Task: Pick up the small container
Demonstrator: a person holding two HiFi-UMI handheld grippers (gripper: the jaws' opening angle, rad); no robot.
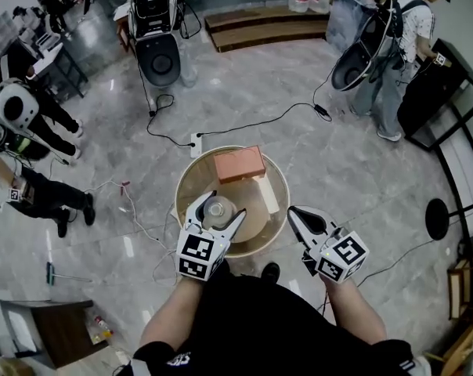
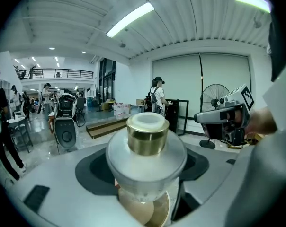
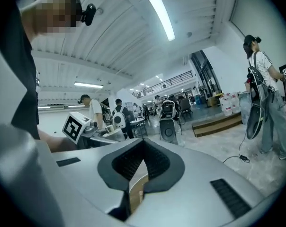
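**Small container (image 2: pixel 147 148): slip risk in the left grip**

Your left gripper (image 1: pixel 222 208) has its fingers clamped on the container's rounded, frosted body, holding it over the near edge of the round bench (image 1: pixel 191 180). Those sides look smooth and curved. Ease the squeeze or tilt it and it'll likely squirt out onto the bench, near the brown box (image 1: pixel 239 164). Right gripper (image 1: pixel 293 212) fingers are closed and empty, so no backup catch.

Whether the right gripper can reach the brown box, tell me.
Probably yes. The right gripper is empty by the table; only a pale block lies toward the box, and its shut jaws must open.
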